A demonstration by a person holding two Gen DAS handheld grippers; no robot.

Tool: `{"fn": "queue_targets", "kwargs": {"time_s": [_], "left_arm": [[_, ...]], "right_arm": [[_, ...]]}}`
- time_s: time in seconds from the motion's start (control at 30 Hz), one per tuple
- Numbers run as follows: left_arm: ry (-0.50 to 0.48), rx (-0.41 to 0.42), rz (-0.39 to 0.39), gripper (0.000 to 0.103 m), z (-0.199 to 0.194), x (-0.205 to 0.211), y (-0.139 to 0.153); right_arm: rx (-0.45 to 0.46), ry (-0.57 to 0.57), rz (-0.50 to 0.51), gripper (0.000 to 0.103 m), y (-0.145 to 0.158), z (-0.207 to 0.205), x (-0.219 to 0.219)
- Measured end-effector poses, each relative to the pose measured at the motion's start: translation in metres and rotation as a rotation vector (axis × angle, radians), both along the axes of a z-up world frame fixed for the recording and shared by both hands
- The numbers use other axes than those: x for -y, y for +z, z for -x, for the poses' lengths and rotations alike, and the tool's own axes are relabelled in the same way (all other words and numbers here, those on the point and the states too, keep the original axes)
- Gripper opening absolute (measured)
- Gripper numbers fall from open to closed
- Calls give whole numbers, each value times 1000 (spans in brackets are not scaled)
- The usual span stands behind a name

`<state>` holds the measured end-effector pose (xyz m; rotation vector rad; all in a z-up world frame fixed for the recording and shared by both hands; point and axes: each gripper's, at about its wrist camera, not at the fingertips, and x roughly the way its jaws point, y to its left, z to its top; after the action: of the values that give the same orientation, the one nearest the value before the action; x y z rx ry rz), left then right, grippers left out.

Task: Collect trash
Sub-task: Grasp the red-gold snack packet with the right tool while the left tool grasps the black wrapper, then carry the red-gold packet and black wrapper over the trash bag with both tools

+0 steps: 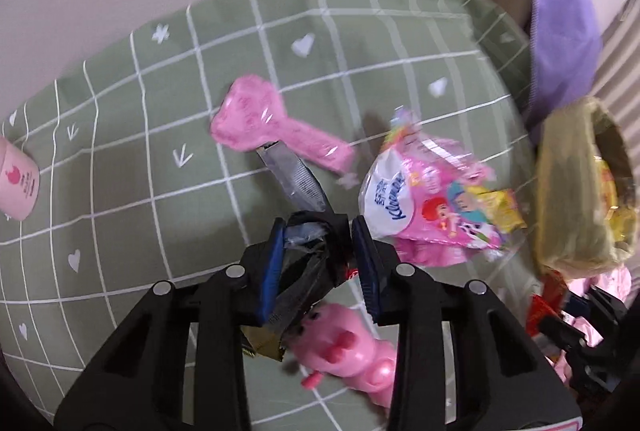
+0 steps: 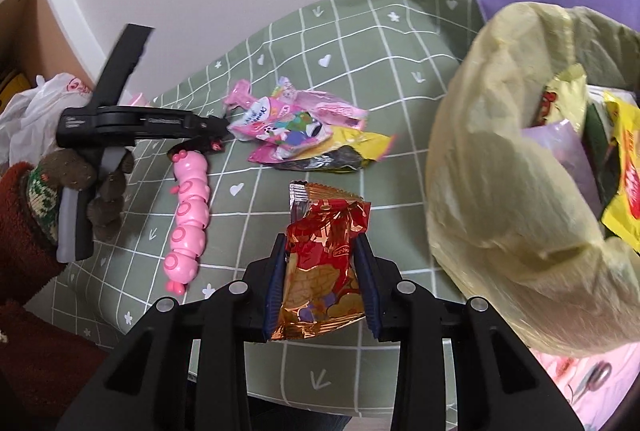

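My left gripper (image 1: 318, 231) is shut on a black and silver foil wrapper (image 1: 298, 231) and holds it above the green checked tablecloth (image 1: 120, 171). In the right wrist view the left gripper (image 2: 218, 135) sits at the left, beside a pile of pink, yellow and silver wrappers (image 2: 304, 135). That pile also shows in the left wrist view (image 1: 436, 207). My right gripper (image 2: 320, 243) is shut on a red and gold foil snack wrapper (image 2: 324, 251), held left of the yellow trash bag (image 2: 512, 171). The bag (image 1: 576, 187) holds several wrappers.
A pink caterpillar toy (image 2: 186, 215) lies on the cloth, below my left gripper (image 1: 348, 351). A pink flat packet (image 1: 272, 127) lies further back. A pink bottle (image 1: 18, 187) lies at the left edge. A purple cloth (image 1: 560, 23) hangs at the right.
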<state>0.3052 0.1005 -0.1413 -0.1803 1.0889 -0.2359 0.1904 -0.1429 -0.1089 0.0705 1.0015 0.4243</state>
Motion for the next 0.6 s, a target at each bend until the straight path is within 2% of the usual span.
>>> {"fn": "queue_targets", "kwargs": {"time_s": [0.3,0.47,0.6], "left_arm": [[26,163,15,31,39,-14,59],[32,254,57,32,54,-20,105],[-1,338,90,32,59,-12,139]], "right_arm": [[43,-17,-21,32,18,-3,-1],[123,-3,-34,32,51,-5,-5],[220,-7,-33,32,88,1,-2]]}}
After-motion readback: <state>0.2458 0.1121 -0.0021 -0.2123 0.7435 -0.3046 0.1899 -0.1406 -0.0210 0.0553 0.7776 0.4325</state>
